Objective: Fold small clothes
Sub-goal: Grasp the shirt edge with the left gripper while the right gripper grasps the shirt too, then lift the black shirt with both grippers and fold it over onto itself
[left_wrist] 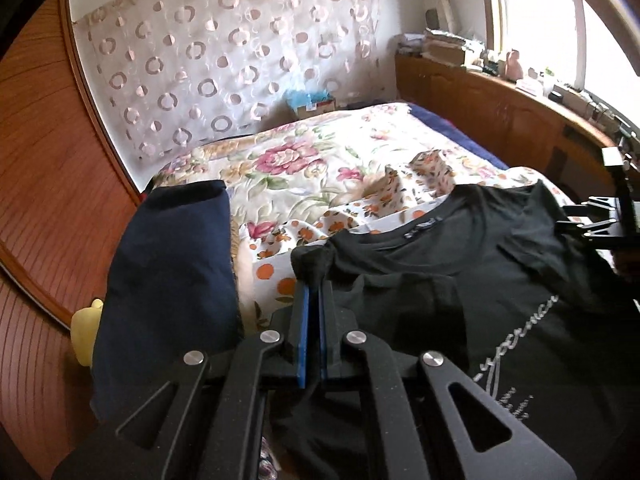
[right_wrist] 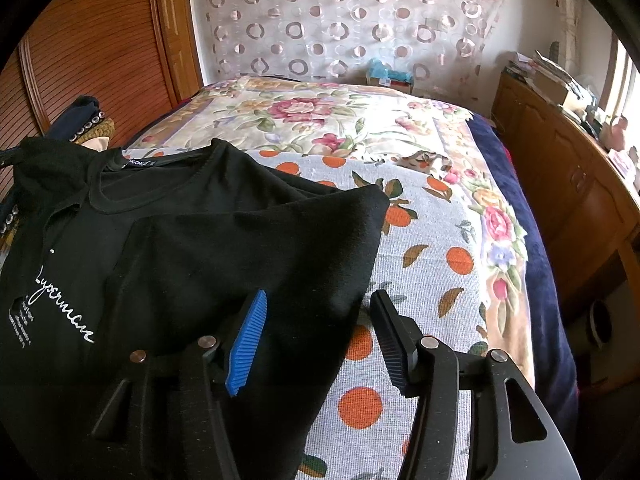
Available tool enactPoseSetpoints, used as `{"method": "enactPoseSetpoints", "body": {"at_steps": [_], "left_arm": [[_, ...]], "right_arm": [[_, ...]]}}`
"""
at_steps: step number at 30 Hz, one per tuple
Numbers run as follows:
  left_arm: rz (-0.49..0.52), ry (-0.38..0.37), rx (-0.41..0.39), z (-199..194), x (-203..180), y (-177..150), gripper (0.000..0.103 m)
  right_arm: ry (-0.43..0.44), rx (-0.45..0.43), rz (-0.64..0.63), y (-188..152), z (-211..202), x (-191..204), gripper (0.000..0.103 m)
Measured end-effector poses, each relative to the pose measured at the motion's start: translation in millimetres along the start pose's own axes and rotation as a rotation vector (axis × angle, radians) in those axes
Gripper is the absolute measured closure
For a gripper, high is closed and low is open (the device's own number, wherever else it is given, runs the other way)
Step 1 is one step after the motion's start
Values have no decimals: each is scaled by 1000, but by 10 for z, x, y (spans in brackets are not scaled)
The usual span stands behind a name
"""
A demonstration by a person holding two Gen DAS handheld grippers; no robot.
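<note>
Left gripper [left_wrist: 314, 292]: pressed together on a bunched sleeve of my black T-shirt [left_wrist: 460, 280], at the shoulder beside the collar.
Right gripper [right_wrist: 316, 320]: spread wide, holding nothing; one finger over the folded-in side of the shirt, the other over the orange-print cloth [right_wrist: 432, 264].
T-shirt: lies print-up on that cloth, on the floral bed [right_wrist: 304, 116], collar toward the curtain.
Risk, slip: I judge the thin pinch could let go if I pull fast.
Risk, drag: with the right side unheld, the fold there may spring open or skew.
Risk, snag: the navy garment [left_wrist: 168, 280] beside the shirt could catch.
</note>
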State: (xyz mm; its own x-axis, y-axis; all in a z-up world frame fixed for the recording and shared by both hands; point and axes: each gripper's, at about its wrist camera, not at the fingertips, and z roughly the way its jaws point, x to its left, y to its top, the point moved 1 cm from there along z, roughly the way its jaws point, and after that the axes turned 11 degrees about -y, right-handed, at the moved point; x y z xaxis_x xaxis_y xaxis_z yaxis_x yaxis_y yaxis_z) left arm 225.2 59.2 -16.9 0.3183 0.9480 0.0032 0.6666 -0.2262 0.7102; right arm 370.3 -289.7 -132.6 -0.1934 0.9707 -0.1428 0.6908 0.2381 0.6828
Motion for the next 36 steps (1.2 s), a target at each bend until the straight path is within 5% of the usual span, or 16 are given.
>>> {"method": "enactPoseSetpoints", "body": {"at_steps": [16,19,22,23,36], "left_arm": [[-18,-30,-36,-134,-108,-141,98],[-25,-36,-46,-181,-112,-186,98],[-34,-42,-59,-250,-120,-253,98],[-39,-43,-64,-275,-123,-275,98],[-92,-53,-183,-933,-136,-655,98]], "right_arm": [[20,40,26,344,318,-96,46],[17,38,9,388,359,-48,60],[41,33,-11,395,346,23,91],[54,30,-14,388,318,50,94],[107,-251,30,-132,-1005,-68,97]]}}
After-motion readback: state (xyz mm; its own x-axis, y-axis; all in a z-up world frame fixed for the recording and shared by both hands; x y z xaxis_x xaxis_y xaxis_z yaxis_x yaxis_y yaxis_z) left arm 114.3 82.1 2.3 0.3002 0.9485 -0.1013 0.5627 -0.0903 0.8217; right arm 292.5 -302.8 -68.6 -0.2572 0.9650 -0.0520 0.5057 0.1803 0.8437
